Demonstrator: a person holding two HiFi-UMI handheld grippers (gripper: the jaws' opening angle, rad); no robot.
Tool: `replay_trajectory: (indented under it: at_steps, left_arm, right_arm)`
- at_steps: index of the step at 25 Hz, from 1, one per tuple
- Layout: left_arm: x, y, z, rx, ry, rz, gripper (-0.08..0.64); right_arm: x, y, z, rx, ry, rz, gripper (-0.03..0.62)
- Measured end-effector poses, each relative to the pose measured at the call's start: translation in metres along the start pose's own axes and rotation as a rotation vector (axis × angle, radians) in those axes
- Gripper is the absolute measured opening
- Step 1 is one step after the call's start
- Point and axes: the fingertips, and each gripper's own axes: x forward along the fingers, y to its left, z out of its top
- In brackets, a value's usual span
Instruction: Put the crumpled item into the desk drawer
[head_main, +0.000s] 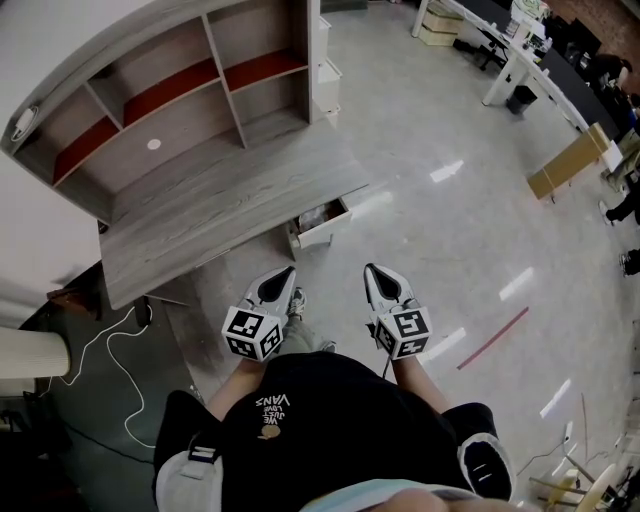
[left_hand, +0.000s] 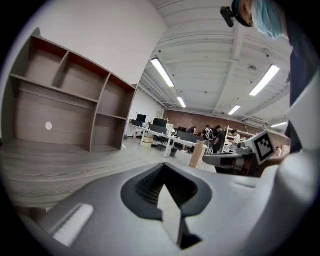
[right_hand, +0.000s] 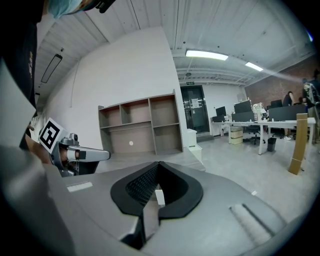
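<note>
The grey wooden desk (head_main: 230, 205) with its shelf unit stands ahead of me. Its white drawer (head_main: 322, 228) is pulled open at the front right corner, and something pale lies inside; I cannot tell whether it is the crumpled item. My left gripper (head_main: 285, 273) and right gripper (head_main: 372, 270) are held side by side close to my body, over the floor short of the drawer. Both are shut with nothing between the jaws, as the left gripper view (left_hand: 163, 166) and the right gripper view (right_hand: 159, 164) show. Each gripper view also catches the other gripper at its edge.
A white cabinet (head_main: 328, 70) stands at the desk's right end. A white cable (head_main: 115, 370) trails over the floor at the left. A cardboard box (head_main: 568, 160), white office desks (head_main: 520, 60) and a red floor line (head_main: 493, 338) lie to the right. People (left_hand: 218, 138) stand far off.
</note>
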Motion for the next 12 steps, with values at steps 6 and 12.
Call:
replay_trajectory:
  at_steps: [6,12]
  left_arm:
    - [-0.0029,-0.0027,-0.0027,-0.006,-0.001,0.002,0.052]
    - [-0.0034,-0.0084,-0.0042,-0.008,-0.004,-0.001,0.052]
  right_arm:
    - [-0.0026,0.0017,0.0013,0.005,-0.004,0.001,0.002]
    - [-0.0068,0.001,0.0031,0.008,-0.013,0.002,0.002]
